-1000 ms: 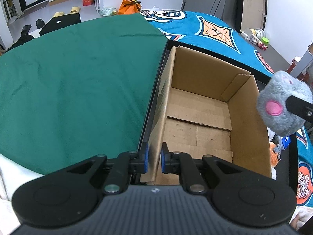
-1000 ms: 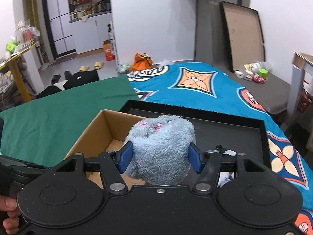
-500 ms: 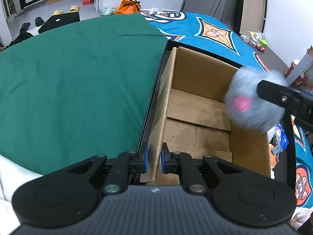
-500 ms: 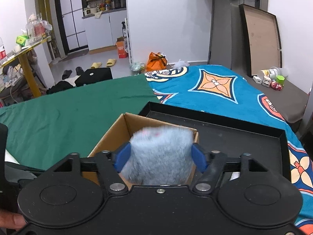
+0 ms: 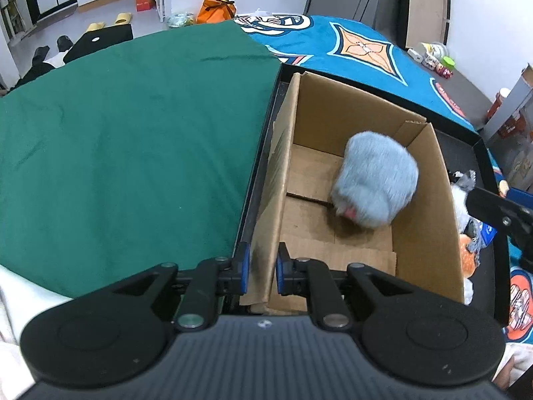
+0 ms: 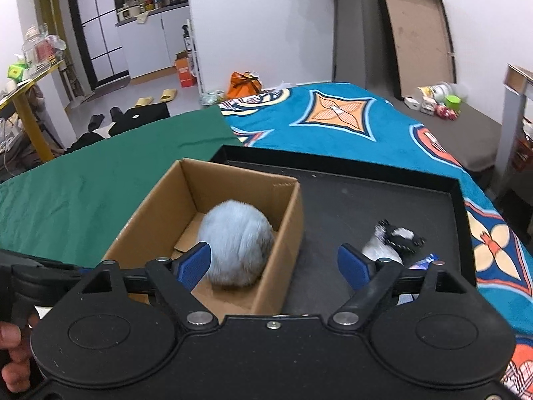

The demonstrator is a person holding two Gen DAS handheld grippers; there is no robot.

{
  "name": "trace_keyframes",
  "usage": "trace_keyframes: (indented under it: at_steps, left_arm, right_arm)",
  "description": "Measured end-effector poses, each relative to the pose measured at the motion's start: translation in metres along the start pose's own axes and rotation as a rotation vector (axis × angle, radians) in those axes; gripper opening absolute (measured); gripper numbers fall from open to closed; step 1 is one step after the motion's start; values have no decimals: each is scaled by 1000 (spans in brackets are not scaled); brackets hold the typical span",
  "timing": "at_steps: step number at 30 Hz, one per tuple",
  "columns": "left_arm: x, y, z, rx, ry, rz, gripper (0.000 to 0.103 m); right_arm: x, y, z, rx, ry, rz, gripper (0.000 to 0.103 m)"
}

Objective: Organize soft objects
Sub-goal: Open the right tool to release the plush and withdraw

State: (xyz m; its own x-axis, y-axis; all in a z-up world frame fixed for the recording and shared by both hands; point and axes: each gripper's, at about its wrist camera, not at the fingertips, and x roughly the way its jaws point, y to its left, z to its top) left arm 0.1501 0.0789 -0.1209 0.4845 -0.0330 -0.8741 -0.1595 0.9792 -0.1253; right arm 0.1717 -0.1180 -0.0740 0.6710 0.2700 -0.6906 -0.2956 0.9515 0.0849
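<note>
Grey plush [image 6: 235,246] lies in box [image 5: 423,206]. Right claw [image 6: 274,265] opening, nothing between pads. Left claw [image 5: 261,268] pinches box wall. Box on black tray [image 6: 366,193].

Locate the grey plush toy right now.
The grey plush toy lies on the floor of the cardboard box, toward its right wall. In the right wrist view it sits just beyond the opening right gripper, free of the pads.
</note>
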Motion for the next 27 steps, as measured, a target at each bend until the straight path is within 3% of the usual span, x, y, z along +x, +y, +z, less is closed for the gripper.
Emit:
trace_keyframes:
  at_steps: [5,12,16,20,27]
  left_arm:
    - [0,-3,1,10,6,24,20]
    - [-5,-7,-1,19,-19,67,51]
    - [-8,-13,-3,47,-37,94,57]
    - [-11,-21,-6,85,-58,140,71]
    - [-13,-34,-8,153,-90,187,78]
  right_arm:
    - [-5,-13,-7,31,-5,-18,83]
    - [-11,-35,-18,83,-7,-49,83]
    - [-13,-49,-28,117,-9,-68,84]
    - [-14,-62,-40,154,-7,-79,84]
    - [-8,-79,-60,208,16,-87,84]
